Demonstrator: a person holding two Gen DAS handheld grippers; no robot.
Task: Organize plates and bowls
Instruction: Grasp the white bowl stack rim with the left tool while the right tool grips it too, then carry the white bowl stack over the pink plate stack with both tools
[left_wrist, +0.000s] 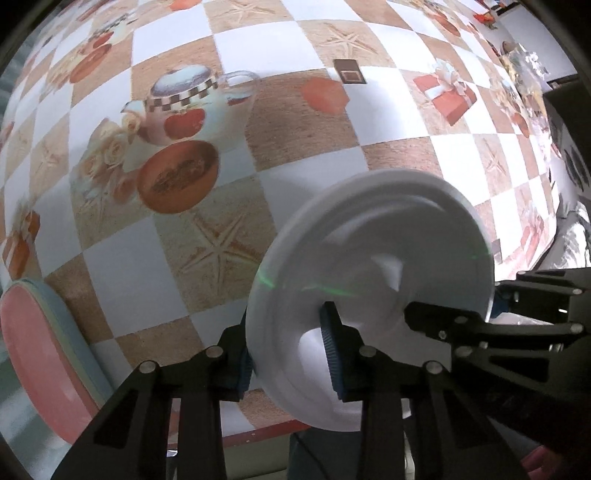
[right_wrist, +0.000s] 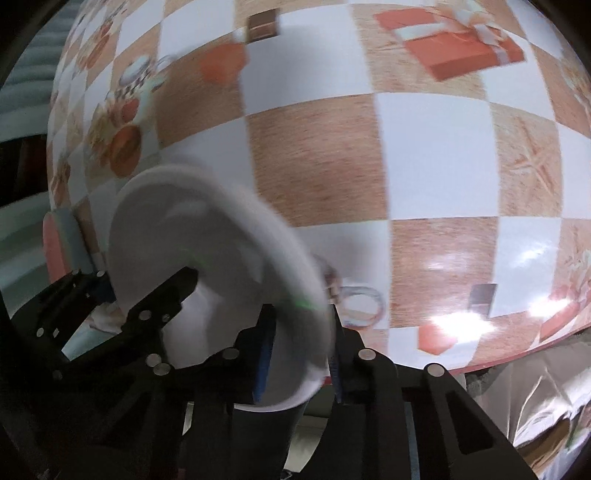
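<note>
A white plate (left_wrist: 373, 266) is held on edge above the table's near edge. My left gripper (left_wrist: 288, 354) is shut on its rim, one blue pad on each side. My right gripper (left_wrist: 443, 317) reaches in from the right and grips the opposite rim. In the right wrist view the same white plate (right_wrist: 207, 236) stands between my right gripper's (right_wrist: 299, 354) blue pads, and the left gripper (right_wrist: 159, 299) clamps its far side. A pink plate with a pale blue rim (left_wrist: 40, 354) lies at the table's left edge; it also shows in the right wrist view (right_wrist: 55, 243).
The table (left_wrist: 295, 122) wears a checkered cloth printed with teapots, starfish and gift boxes. Its red front edge (left_wrist: 258, 435) runs just below the grippers. Clutter (left_wrist: 524, 62) sits at the far right end. Crumpled light fabric (right_wrist: 535, 413) lies below the table on the right.
</note>
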